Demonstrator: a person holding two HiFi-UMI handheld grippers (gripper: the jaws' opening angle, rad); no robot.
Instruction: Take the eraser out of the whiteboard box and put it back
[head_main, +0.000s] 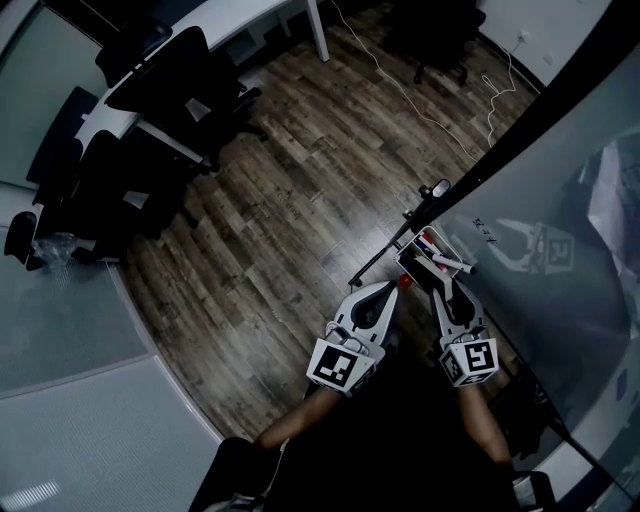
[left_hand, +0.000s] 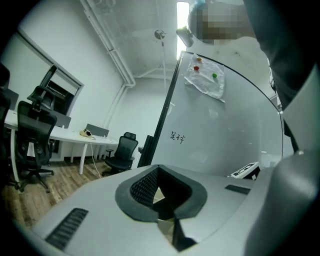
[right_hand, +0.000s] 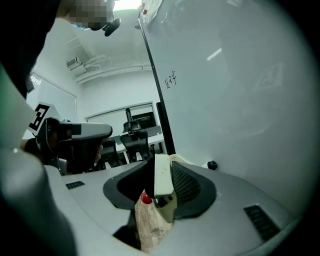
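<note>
The white eraser stands on edge between the jaws of my right gripper, close against the right pad, with a dark gap on its left side. Just below it are the cream wall of the whiteboard box and a red marker cap. In the head view the right gripper reaches into the box at the foot of the whiteboard. My left gripper hangs open just left of the box and holds nothing; in its own view its jaws stand apart.
A white marker lies in the box. Black office chairs and a white desk stand far left on the wood floor. Cables trail across the floor. Paper is pinned high on the whiteboard.
</note>
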